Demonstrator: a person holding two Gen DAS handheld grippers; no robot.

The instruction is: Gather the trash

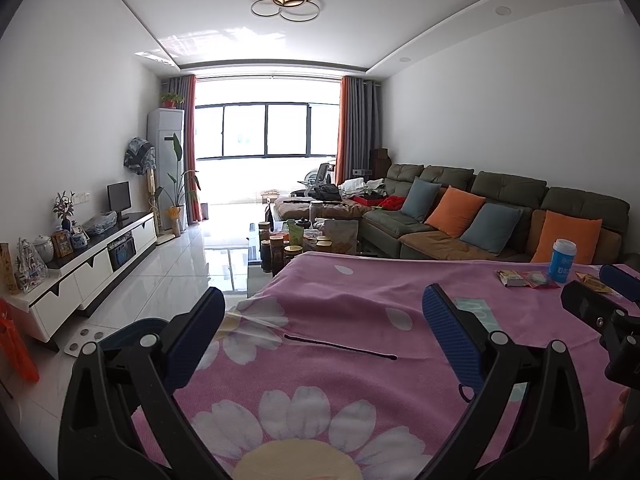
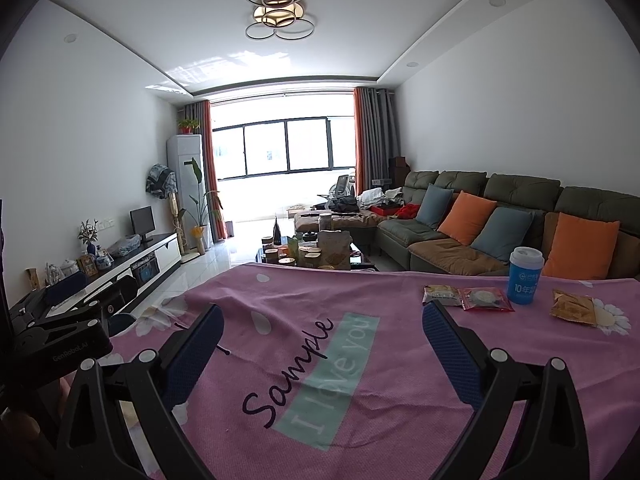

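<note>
Both hand-held grippers, left hand-held gripper (image 1: 320,308) and right hand-held gripper (image 2: 322,322), hover wide open and empty over the pink-clothed tabletop (image 2: 280,304); best reach right for the nearest wrapper (image 2: 441,295), closing low and flat.

Pink cloth (image 2: 360,292) over table: woven, matt, fine rough texture, printed daisies and lettering. Snack wrappers (image 2: 486,299) far right: glossy crinkled plastic film. Blue cup (image 2: 525,281): smooth paper-like wall, white plastic lid. Left gripper (image 1: 320,320) and right gripper (image 2: 322,326): matt black plastic arms, blue textured rubbery pads (image 2: 450,344). Floor (image 1: 176,276): glossy pale tile, reflecting window. Sofa (image 2: 520,200): matt soft fabric.
</note>
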